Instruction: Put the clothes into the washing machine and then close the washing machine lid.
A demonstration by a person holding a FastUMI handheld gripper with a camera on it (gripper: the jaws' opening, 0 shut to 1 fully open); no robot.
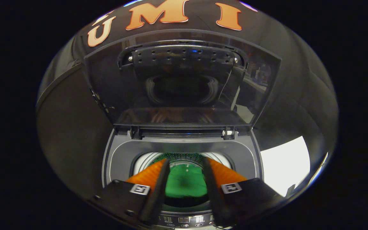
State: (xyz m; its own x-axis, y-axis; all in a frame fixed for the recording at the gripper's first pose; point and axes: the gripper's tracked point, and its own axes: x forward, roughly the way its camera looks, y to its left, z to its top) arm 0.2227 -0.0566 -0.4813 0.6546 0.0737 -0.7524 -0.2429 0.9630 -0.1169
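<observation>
While its fingers are standing apart and gripping nothing, the gripper (186, 163) is hovering over the washing machine (184, 150) opening. Between and beyond them, green clothes (185, 185) are lying inside the drum, and further back the lid (184, 83) is standing upright, open.

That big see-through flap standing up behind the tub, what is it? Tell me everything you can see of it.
It is the washing machine lid, swung fully open and standing nearly upright behind the drum opening. It looks like dark, smoky, glossy plastic or glass that mirrors the drum and the room. A perforated panel sits near its top, held by two screws. Hinges join its lower edge to the grey top of the machine. Nothing else touches it; the gripper, open, hangs over the green garment in the drum.
</observation>
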